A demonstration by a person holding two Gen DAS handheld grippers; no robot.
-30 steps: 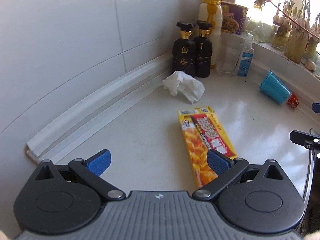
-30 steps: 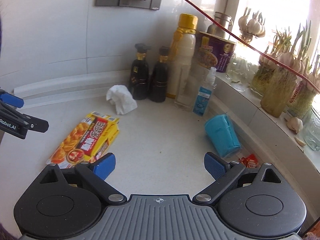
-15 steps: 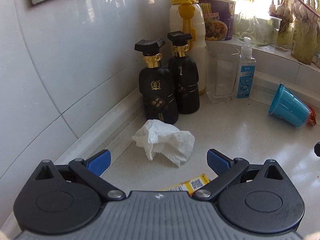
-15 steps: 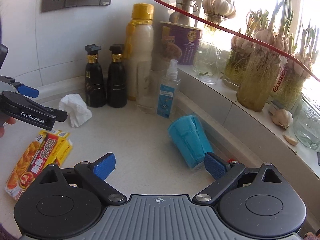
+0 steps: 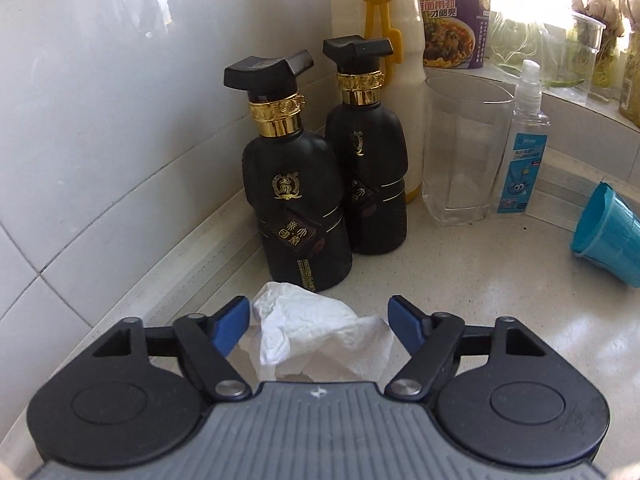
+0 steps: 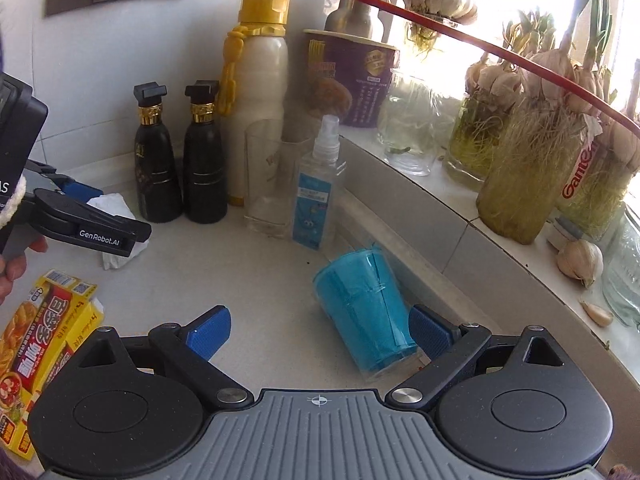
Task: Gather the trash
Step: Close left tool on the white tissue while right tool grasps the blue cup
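Crumpled tissue [image 5: 316, 328] lies on the pale surface [image 5: 460, 280] just in front of two black bottles [image 5: 296, 200] with gold collars, near the wall. The left tool [image 5: 318, 318] straddles it: its blue pads [image 5: 230, 322] sit on either side of the tissue, and the jaws have just been closing in on it, though a small gap still shows at each side, so the tissue is between them but not yet pinched. From the right wrist view the same tool [image 6: 92, 216] reaches in from the left edge over the tissue [image 6: 110, 206]. The right tool [image 6: 320, 332] stands released, its jaws spread wide, with a blue plastic cup [image 6: 364, 312] lying on its side between them, close to the right-hand pad. A yellow food box [image 6: 44, 344] lies flat on the surface at the lower left. Behind the cup stand a small spray bottle [image 6: 316, 192] and an empty glass [image 6: 268, 184].
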